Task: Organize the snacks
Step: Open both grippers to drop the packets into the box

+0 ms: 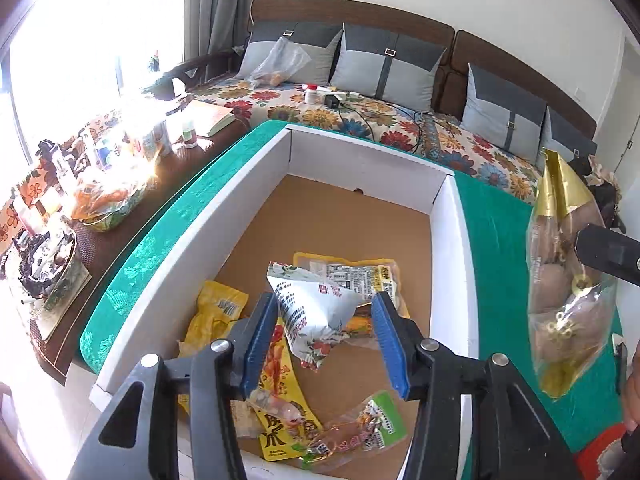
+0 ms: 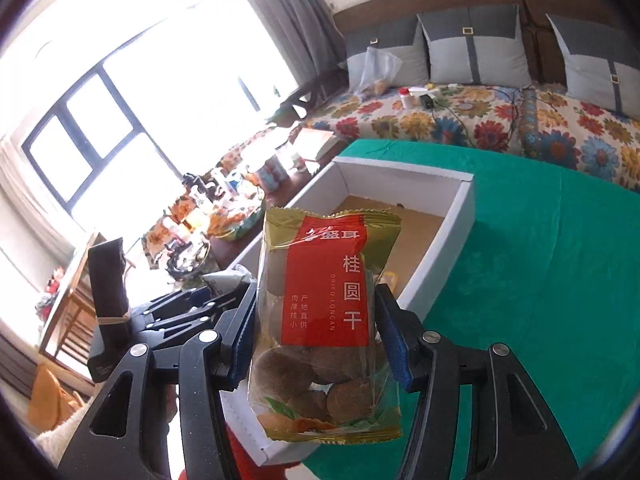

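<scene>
A white cardboard box with a brown floor stands on a green cloth. Several snack packets lie in it, among them a yellow one and a green-labelled one. My left gripper hovers over the box, its blue pads apart. A white floral packet sits loosely between them, its right corner short of the pad. My right gripper is shut on a bag of dried longan with a red label, held upright in the air right of the box. In the left wrist view the same bag hangs at the right.
A sofa with a floral cover and grey cushions runs behind the box. A cluttered side table stands to the left under a bright window. Green cloth lies to the right of the box. A hand shows at the right edge.
</scene>
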Tool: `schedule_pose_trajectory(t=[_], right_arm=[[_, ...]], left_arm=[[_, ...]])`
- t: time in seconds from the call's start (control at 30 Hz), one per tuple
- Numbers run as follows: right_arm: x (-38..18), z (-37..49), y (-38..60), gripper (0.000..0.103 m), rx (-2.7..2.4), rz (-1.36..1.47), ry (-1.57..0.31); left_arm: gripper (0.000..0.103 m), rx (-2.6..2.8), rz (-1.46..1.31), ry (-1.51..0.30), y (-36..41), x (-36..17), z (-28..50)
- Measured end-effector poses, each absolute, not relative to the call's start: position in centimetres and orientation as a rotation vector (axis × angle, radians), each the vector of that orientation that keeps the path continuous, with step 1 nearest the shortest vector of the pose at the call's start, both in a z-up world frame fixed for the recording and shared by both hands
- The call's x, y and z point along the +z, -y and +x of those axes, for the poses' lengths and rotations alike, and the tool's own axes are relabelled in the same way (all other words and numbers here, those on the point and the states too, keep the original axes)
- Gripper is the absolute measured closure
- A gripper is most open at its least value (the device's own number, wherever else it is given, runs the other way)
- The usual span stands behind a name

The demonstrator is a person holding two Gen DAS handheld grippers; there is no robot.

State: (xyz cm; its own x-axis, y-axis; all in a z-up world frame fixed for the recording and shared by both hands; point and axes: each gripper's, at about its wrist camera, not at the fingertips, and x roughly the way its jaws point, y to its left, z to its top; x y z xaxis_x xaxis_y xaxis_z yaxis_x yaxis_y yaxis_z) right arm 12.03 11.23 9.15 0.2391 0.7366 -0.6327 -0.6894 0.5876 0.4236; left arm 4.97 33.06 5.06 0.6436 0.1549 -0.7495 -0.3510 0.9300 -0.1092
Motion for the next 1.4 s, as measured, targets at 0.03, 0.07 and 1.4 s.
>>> schedule_pose_trajectory(t=[0.03,0.07,1.4], right_arm=[[8.1,11.9,-13.1,0.031,0.997,0.035,-0.922],[7.0,11.8,-14.6,0.028,1.0,0.005,-0.944],[7.7,5.8,-13.8,0.015,0.781,-0.325,-0.855]], left_arm=[[0.034,0.327,-0.244,-0.832,-33.6,4.4,4.4],[0.027,0.358,-0.233,-0.832,-34.0,3.9,3.8],[0.0,0.646,-0.159,-0.7,-31.0,7.3,-3.8]])
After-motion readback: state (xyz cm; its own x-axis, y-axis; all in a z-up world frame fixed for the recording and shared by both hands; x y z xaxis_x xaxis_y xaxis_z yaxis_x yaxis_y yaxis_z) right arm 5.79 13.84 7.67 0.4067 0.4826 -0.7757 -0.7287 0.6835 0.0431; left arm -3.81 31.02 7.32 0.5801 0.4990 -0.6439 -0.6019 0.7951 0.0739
